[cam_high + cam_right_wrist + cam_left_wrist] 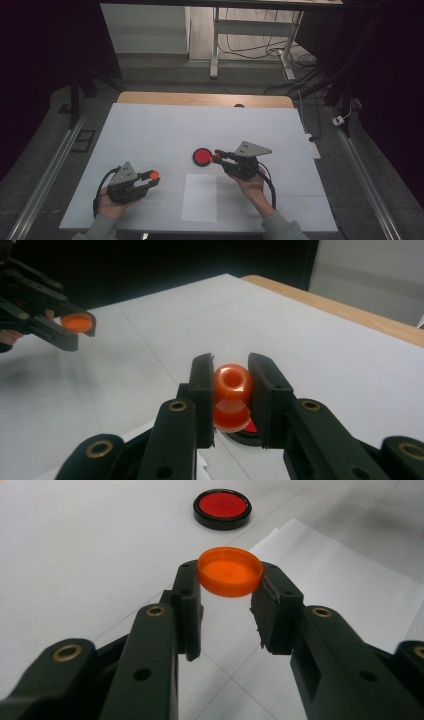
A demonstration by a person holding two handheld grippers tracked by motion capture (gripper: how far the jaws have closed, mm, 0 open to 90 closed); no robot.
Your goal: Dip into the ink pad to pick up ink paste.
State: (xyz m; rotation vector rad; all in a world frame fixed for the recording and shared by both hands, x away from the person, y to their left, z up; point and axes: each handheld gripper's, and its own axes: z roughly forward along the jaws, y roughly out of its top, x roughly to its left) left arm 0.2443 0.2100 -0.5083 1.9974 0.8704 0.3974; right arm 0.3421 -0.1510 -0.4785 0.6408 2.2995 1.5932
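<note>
White counter (150, 130) is carrying one red dish (203, 157), while left tongs (226, 602) are grasping one orange cap (230, 571), hollow upward, and right tongs (231, 385) are clenching one orange, probably upright, bottle (232, 396).

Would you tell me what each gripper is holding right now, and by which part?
The left gripper pinches an orange cap by its rim; the right gripper clamps a small orange bottle across its sides.

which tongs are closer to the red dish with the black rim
Right. The right tongs, shut on an orange bottle, have their tips right at the red dish. The left tongs, gripping an orange cap, sit well off toward the table's near left.
</note>
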